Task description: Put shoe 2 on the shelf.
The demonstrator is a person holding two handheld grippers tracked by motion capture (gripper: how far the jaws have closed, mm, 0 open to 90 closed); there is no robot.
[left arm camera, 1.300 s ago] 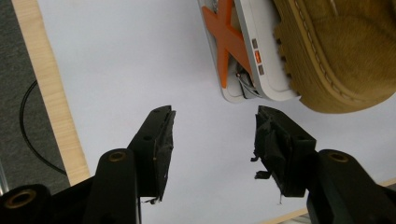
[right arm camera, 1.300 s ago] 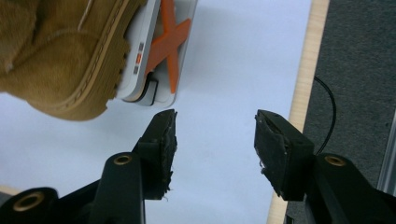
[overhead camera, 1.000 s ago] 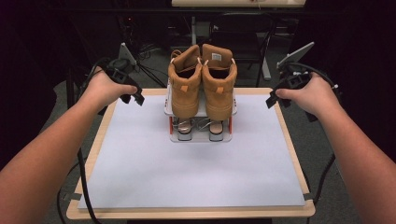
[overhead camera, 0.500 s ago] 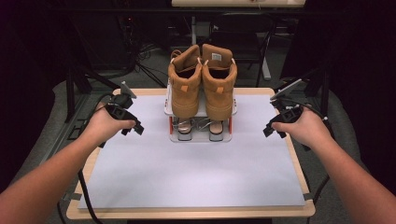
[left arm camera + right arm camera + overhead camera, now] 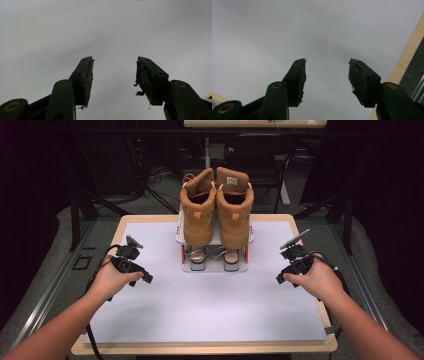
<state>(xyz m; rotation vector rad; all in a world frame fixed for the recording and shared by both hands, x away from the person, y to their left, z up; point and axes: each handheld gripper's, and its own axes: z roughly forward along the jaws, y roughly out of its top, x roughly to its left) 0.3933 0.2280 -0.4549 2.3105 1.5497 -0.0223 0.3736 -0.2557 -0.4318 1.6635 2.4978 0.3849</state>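
Observation:
Two tan high-top boots (image 5: 216,207) stand side by side, heels toward me, on the top shelf of a small white shoe rack (image 5: 214,265) at the far middle of the table. My left gripper (image 5: 146,277) hovers over the white mat to the left of the rack, and its jaws stand open over bare mat in the left gripper view (image 5: 113,75). My right gripper (image 5: 280,277) is held to the right of the rack, also open with nothing between its jaws (image 5: 326,75).
A white mat (image 5: 210,315) covers a wooden table (image 5: 125,220) with a pale wood rim. In the right gripper view the wood edge (image 5: 409,55) runs up the right side. Dark stands and cables lie on the floor behind.
Both hands have pulled back toward me from the far corners of the table and come down nearer the mat, on either side of the rack. The boots have not moved.

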